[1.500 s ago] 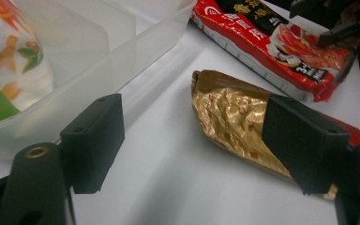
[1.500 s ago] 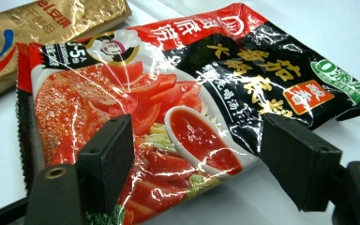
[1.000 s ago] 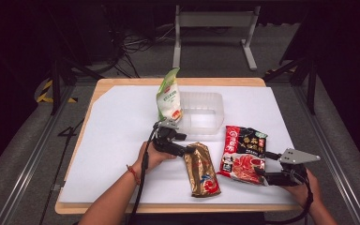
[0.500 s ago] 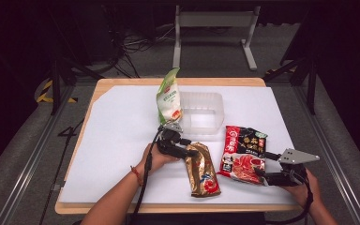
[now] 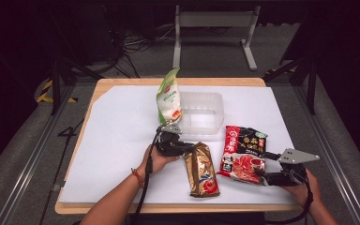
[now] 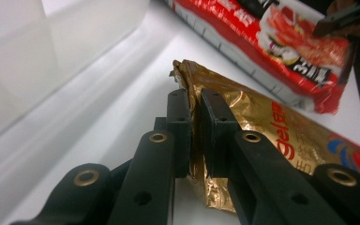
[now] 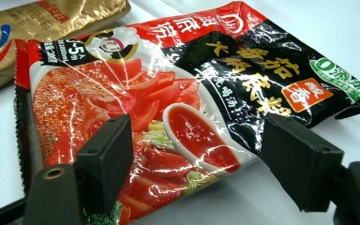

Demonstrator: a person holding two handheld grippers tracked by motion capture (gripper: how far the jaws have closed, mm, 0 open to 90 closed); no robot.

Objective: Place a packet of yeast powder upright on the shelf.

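On the white-covered tabletop [image 5: 117, 140], furthest left among the goods, a green and white upright plastic snack pouch [image 5: 168, 98] leans at the near-left corner of a clear, shallow plastic tub [image 5: 206, 105]. Just in front of it, the left hand-held gripper [image 5: 180, 146] has just been closing its jaws, and they now pinch the crimped top edge of the gold foil packet [image 6: 258, 126], which lies flat near the front edge of the tabletop, its top end just short of the tub. The foil looks light, thin and crinkly; it will likely sag and swing once lifted, so the flat sealed seam is the sound place to grip, rather than the slippery, puffed middle. To its right lies a red and black glossy soup-base sachet [image 7: 178, 93], also flat. The right hand-held gripper [image 7: 201, 159] hovers over its near end with jaws spread wide, holding nothing.
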